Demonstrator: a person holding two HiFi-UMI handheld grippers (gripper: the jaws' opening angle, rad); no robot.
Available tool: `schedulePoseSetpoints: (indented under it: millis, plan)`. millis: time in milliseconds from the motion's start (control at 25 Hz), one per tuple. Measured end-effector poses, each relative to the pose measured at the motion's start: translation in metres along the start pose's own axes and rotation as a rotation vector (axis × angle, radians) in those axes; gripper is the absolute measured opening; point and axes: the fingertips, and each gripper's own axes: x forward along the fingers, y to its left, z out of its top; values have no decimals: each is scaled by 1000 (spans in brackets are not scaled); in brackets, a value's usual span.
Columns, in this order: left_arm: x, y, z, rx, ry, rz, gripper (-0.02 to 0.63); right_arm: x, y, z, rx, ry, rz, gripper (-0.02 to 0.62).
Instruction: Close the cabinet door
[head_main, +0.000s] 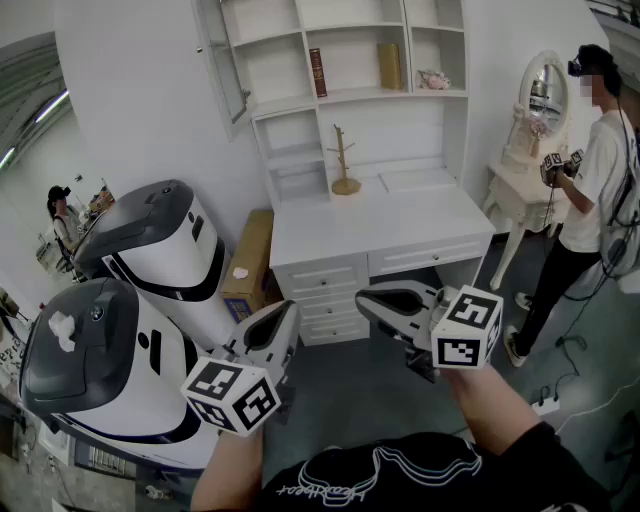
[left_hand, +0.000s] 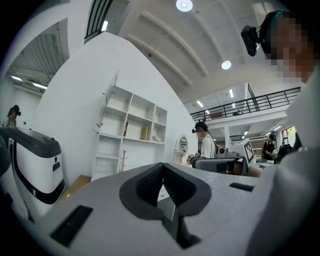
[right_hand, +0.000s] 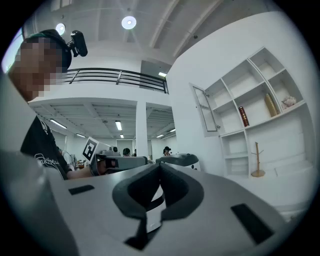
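Note:
The white cabinet door stands swung open at the upper left of the shelf unit over the white desk. It also shows in the left gripper view and the right gripper view. Both grippers hang low in front of the desk, well short of the door. My left gripper points toward the desk drawers with its jaws shut and nothing between them. My right gripper points left toward the other one, also shut and empty.
Two large white-and-grey machines fill the left side. A cardboard box leans beside the desk. A wooden peg stand sits on the desk. A person stands at the right by a vanity table.

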Motion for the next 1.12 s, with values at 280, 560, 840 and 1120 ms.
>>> schedulePoseSetpoints:
  millis: [280, 560, 840, 1120]
  plan:
    - [22, 13, -18, -8, 24, 10, 5, 3, -29, -16, 35, 0, -14, 0]
    - [40, 41, -33, -27, 54, 30, 5, 12, -59, -26, 71, -20, -51, 0]
    - [73, 76, -48, -40, 64, 5, 5, 28, -104, -42, 97, -30, -103, -2]
    - [128, 133, -57, -60, 60, -56, 5, 60, -175, -61, 103, -12, -196, 0]
